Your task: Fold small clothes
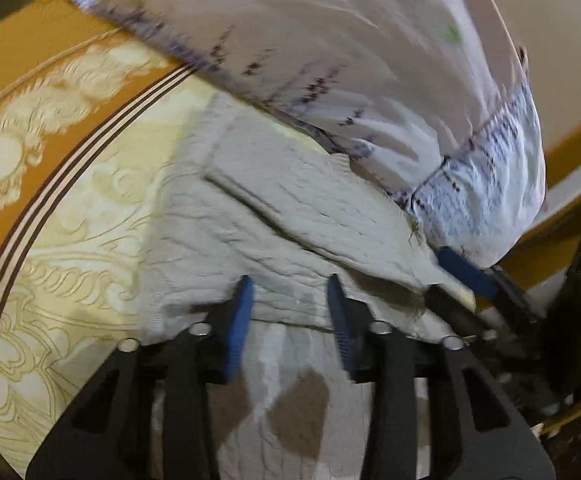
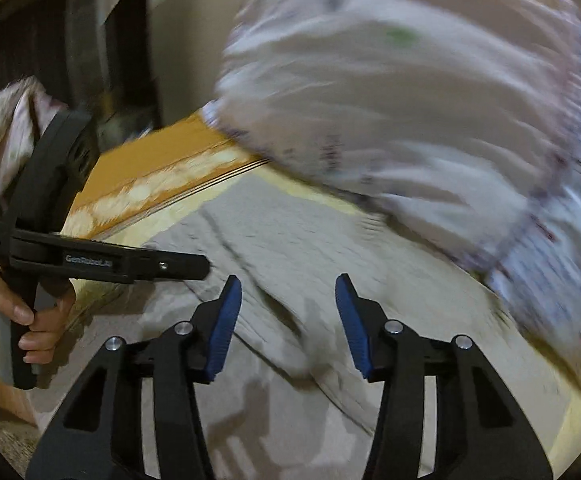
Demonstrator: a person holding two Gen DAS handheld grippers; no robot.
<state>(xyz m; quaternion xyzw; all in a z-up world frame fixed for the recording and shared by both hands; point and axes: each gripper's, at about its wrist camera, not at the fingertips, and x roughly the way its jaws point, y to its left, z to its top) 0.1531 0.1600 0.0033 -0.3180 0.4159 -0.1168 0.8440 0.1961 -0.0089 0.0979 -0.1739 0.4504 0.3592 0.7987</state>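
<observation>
Here, ribbed grey knit (image 1: 274, 216) lies flat w/ long axis diagonal; L gripper (image 1: 290, 292) & R gripper (image 2: 288, 292) both agape, empty; thin printed cloth (image 2: 390, 120) blurred.

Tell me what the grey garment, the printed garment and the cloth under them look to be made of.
Grey garment: looks like a knit, matte, with ribbed cable-like texture. Printed garment: seemingly thin woven cloth, smooth, with soft folds and small dark marks; blur leaves it open. Bedcover: apparently woven, slightly glossy, yellow with ornamental patterns.

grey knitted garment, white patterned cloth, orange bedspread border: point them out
grey knitted garment (image 1: 258, 200): left wrist view, on its ribbed middle
white patterned cloth (image 1: 330, 32): left wrist view, on its plain upper area
orange bedspread border (image 1: 38, 40): left wrist view, on the plain orange band
</observation>
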